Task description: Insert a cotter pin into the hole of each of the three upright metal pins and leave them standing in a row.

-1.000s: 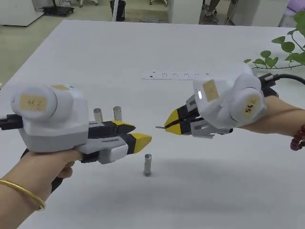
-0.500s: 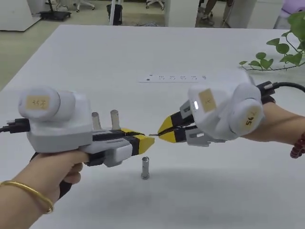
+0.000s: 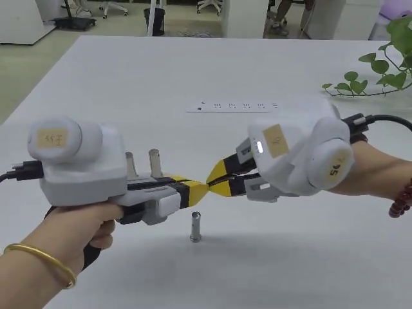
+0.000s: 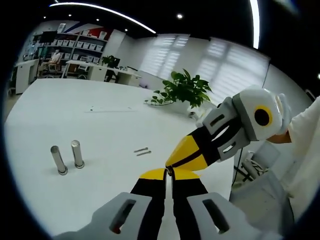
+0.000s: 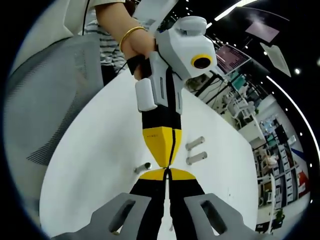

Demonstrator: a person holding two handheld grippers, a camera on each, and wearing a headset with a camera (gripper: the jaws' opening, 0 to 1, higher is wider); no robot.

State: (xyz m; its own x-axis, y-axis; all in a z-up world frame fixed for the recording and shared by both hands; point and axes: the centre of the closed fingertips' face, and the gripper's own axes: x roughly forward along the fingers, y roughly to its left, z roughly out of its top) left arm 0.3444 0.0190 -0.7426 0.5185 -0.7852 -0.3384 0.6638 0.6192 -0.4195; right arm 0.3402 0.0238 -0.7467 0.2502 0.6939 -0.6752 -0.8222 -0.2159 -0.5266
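Tips of the white left gripper point(image 3: 198, 187) and white right gripper point(image 3: 214, 180) meet nose to nose in mid-air, both sets of yellow fingers point(image 4: 155, 175) squeezed narrow. The short upright silver metal pin point(image 3: 196, 226) stands on the white counter point(image 3: 290, 257) just below that meeting point, long axis vertical, roughly as near one hand as the other. Can't tell if anything's pinched at the tips, too tiny; two loose wire cotter pins point(image 4: 142, 151) lie flat further out, and the other two upright pins point(image 4: 77, 153) stand side by side.

White table point(image 3: 96, 77) — three upright metal pins point(image 3: 195, 226), power strip point(image 3: 235, 105), cotter pins point(image 4: 142, 151)
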